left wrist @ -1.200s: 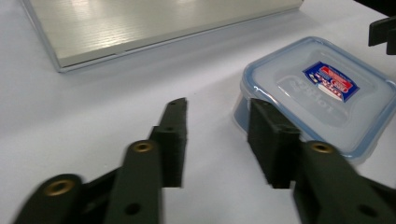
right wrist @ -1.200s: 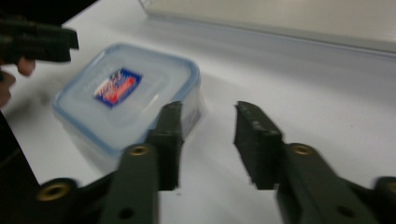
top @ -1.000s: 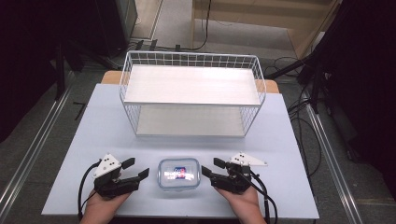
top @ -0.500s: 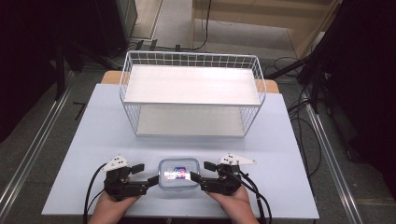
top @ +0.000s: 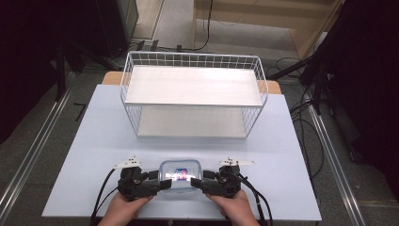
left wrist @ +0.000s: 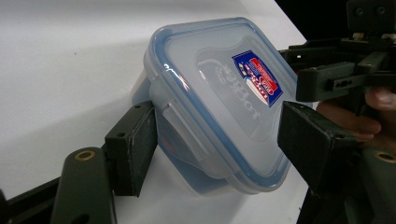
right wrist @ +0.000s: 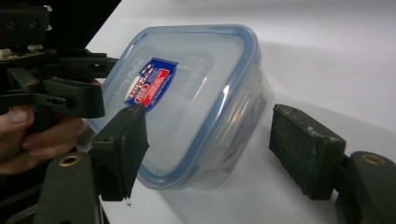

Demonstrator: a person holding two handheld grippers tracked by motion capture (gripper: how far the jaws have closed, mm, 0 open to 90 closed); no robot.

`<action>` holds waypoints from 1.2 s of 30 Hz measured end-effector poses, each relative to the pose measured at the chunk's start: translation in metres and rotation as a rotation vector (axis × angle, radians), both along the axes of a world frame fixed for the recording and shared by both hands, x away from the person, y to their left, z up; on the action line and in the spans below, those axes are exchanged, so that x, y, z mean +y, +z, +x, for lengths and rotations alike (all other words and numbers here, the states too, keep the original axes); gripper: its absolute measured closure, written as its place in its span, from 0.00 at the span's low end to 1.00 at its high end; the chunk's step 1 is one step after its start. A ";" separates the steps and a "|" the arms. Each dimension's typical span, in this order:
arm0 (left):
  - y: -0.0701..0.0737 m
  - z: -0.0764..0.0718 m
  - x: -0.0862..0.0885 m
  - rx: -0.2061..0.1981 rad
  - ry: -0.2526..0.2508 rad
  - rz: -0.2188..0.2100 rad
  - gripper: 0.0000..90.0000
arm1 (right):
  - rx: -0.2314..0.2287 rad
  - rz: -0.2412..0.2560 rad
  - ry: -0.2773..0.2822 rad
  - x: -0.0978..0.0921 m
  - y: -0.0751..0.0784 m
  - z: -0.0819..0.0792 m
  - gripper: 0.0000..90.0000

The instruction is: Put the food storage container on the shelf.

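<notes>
Lidded container [top: 179, 175] between both tongs

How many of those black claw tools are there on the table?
2. The left gripper sits at the left end of the plastic container, and the right gripper at its right end, each held in a hand at the table's near edge.

The food container [left wrist: 219, 102] looks like clear, glossy plastic with a blue-tinted rim and a shiny printed sticker [left wrist: 257, 77]. Matt black plastic is seen on the gripper pads [left wrist: 133, 144]. The table [top: 94, 141] is smooth, matt; white wire rack [top: 193, 94], wood-look shelves.
</notes>
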State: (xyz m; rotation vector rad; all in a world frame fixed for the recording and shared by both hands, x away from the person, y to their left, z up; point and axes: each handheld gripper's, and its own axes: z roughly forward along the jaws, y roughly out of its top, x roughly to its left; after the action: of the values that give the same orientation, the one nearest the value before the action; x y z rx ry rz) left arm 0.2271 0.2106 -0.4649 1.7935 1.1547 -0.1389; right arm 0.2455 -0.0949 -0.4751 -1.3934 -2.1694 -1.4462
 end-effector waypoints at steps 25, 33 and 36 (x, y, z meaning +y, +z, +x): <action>0.004 -0.005 0.006 -0.005 0.022 -0.020 0.47 | 0.034 0.075 0.017 -0.010 0.001 -0.005 0.58; 0.006 -0.007 0.004 -0.029 0.011 -0.004 0.49 | 0.025 0.084 0.001 -0.012 0.002 -0.004 0.61; 0.007 -0.008 0.004 -0.032 0.015 -0.003 0.51 | 0.025 0.087 0.001 -0.012 0.003 -0.005 0.63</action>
State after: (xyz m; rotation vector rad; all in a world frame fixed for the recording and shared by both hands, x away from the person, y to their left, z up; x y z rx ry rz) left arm 0.2194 0.2150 -0.4576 1.7783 1.1441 -0.1028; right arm 0.2409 -0.1073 -0.4724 -1.3726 -2.0661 -1.4955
